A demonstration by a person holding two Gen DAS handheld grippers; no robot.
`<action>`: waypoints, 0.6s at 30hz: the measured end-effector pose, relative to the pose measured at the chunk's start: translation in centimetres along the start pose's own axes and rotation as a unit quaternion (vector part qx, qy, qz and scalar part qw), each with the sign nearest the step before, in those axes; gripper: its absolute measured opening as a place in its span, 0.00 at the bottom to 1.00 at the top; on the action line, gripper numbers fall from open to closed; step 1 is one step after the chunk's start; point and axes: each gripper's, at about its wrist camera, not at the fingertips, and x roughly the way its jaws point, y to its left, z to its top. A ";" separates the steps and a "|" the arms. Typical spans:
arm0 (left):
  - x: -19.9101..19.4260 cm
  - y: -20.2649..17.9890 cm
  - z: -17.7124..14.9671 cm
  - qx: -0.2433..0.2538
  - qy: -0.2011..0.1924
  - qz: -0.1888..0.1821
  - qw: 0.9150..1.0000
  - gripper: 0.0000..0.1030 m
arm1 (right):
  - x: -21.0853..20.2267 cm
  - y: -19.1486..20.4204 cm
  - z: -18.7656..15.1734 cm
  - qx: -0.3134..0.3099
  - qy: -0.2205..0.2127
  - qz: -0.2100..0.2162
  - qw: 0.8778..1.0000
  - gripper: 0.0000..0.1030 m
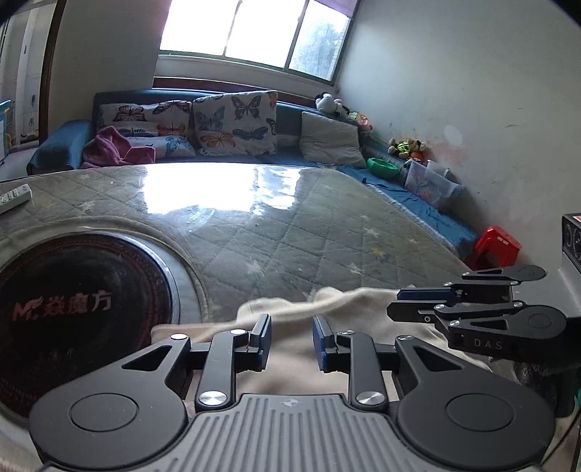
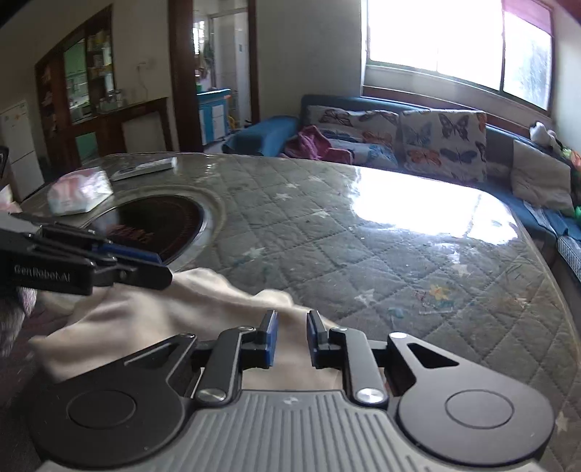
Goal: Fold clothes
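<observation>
At the near edge of the table, the left gripper [image 1: 291, 339] hangs over a cream garment [image 1: 290, 357], its blue-padded fingers [image 1: 264, 336] spread apart with a clear gap between them; cloth shows through the gap but neither pad presses on it, so nothing is pinched. The right gripper [image 2: 291, 336] is set likewise beside it, fingers [image 2: 270, 334] parted a little less widely, cloth visible below the gap and no grip on it. Each gripper appears in the other's view, side on, close by: the pair stand near together over the same garment, a placing that suits handling two neighbouring points of one edge. The cream garment [image 2: 203, 301] lies rumpled on the near rim of the table, with a raised ridge just ahead of the fingertips; judged from this, a fold has been laid or let go and the cloth is not yet flat and squared. Beyond it spreads the quilted grey table cover [image 1: 283, 225] under a glossy clear sheet that mirrors the window. Set into the table, to the left, is a round black induction hob [image 1: 83, 308] with red lettering; the garment lies clear of it, beside its rim. Farther left on the table lie a plastic-wrapped packet [image 2: 78, 194] and a flat booklet [image 2: 145, 167]. Behind the table runs a blue sofa [image 1: 58, 149] bearing butterfly-print cushions [image 1: 234, 121] and a pink cloth [image 1: 114, 147], below a bright window [image 1: 254, 32]
</observation>
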 end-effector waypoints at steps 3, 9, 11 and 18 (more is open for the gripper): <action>-1.9 -0.9 -1.8 0.004 -0.007 -0.009 1.000 0.26 | -1.4 0.9 -1.0 -0.011 -0.003 0.007 1.000 0.21; -3.5 -2.1 -4.6 0.000 -0.010 -0.020 1.000 0.26 | -3.3 3.2 -3.3 -0.019 -0.007 0.038 0.999 0.27; -3.6 -1.8 -5.1 -0.008 -0.008 -0.011 1.000 0.26 | -3.3 3.6 -4.1 -0.021 -0.006 0.044 0.999 0.30; -4.0 -0.5 -6.2 -0.023 -0.006 -0.001 1.000 0.26 | -4.0 3.2 -5.8 -0.009 -0.016 0.048 0.999 0.31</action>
